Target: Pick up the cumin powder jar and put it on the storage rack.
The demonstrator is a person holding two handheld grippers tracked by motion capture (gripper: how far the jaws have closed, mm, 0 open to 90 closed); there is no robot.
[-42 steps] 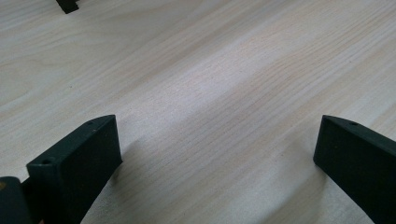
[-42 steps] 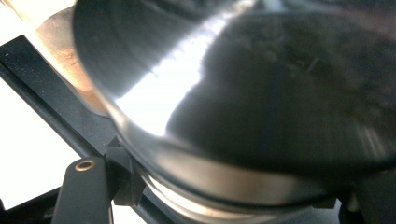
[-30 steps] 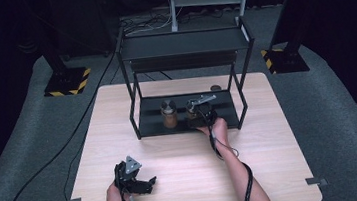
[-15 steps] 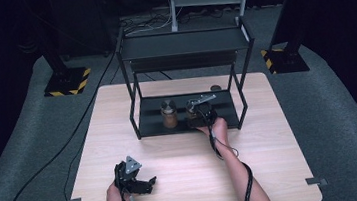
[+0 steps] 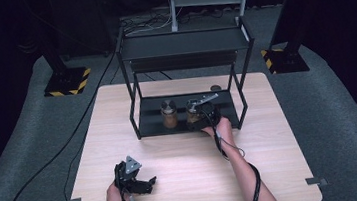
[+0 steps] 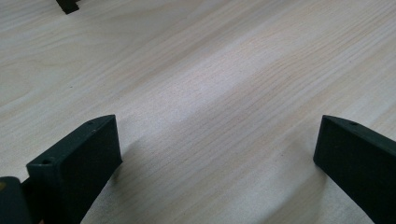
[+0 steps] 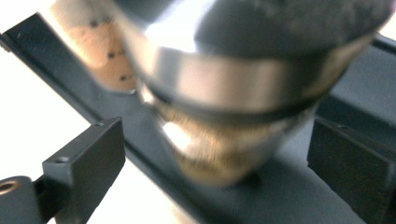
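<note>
jaws: right gripper (image 5: 199, 112) has just been opening, jar between them unpressed; left gripper (image 5: 135, 178) wide, empty | high view: jar (image 5: 192, 110) on rack (image 5: 182, 60) bottom shelf beside second jar (image 5: 169, 114) | left gripper view: bare tabletop (image 6: 210, 84) | right gripper view: blurred jar (image 7: 224, 116) between the jaws, untouched

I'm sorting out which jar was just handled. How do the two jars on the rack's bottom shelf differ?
The right jar stands between the jaws of the right gripper, which have just been opening and no longer press on it; the left jar stands apart from any gripper. The right jar is partly hidden by the gripper, while the left jar is in plain sight. Both stand upright on the rack, with brownish contents and metal lids.
</note>
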